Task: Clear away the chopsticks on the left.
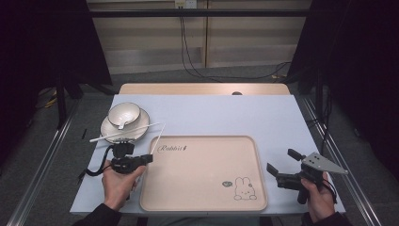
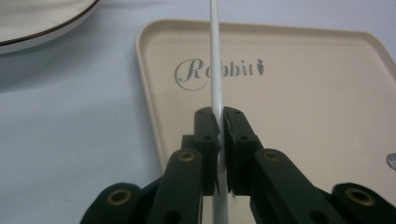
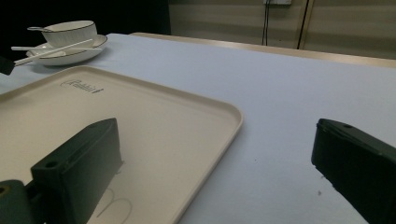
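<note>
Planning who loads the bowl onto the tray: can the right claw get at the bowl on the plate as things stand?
Probably yes: the right claw is open and empty, and only the bare tray lies between it and the bowl, though that is a long reach across.

Overhead light brightens the table (image 1: 263, 117) evenly; the surrounding room stays dark. Soft shadows only, and close-up jaws blur in both gripper views.

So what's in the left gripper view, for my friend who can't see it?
The left gripper pinches a thin white chopstick between its black jaws, above the edge of a cream tray marked "Rabbit". A plate's rim peeks in at top left.
</note>
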`<state>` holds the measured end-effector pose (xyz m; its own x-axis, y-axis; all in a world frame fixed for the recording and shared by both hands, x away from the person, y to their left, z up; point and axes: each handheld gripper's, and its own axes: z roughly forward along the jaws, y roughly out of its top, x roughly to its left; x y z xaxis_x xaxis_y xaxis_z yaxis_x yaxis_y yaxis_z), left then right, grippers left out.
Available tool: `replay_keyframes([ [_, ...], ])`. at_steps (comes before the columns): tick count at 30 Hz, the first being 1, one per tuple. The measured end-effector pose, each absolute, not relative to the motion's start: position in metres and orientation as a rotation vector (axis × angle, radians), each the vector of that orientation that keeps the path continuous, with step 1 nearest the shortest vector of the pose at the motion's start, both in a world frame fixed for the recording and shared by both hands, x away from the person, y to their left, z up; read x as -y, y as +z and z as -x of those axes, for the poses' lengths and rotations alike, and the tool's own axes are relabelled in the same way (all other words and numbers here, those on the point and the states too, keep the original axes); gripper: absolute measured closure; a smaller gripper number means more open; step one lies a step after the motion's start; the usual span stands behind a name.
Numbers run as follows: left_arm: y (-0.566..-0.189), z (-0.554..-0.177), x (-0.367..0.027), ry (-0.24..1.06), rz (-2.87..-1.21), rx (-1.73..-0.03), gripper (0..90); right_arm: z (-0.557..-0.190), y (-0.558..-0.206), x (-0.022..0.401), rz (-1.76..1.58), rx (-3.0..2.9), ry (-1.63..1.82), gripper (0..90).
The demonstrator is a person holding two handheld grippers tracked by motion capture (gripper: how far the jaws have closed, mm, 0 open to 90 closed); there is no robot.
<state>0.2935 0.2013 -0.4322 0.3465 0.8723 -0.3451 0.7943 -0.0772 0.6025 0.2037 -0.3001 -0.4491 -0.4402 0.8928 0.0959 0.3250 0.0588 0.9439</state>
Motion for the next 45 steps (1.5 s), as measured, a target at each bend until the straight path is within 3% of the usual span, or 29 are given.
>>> replay_keyframes([
  [14,-0.45,-0.287,-0.189,0.122,-1.922,-1.548,85.1,-0.203,-0.449,0.3,-1.217,-1.816,1.393,1.1],
  [37,-0.459,-0.283,-0.181,0.132,-1.989,-1.549,84.6,-0.203,-0.45,0.299,-1.23,-1.815,1.401,1.1],
  [41,-0.459,-0.283,-0.181,0.112,-1.99,-1.534,78.4,-0.204,-0.45,0.299,-1.226,-1.817,1.399,1.1],
  [45,-0.459,-0.283,-0.181,0.118,-2.0,-1.52,78.6,-0.204,-0.45,0.299,-1.232,-1.817,1.398,1.1],
])
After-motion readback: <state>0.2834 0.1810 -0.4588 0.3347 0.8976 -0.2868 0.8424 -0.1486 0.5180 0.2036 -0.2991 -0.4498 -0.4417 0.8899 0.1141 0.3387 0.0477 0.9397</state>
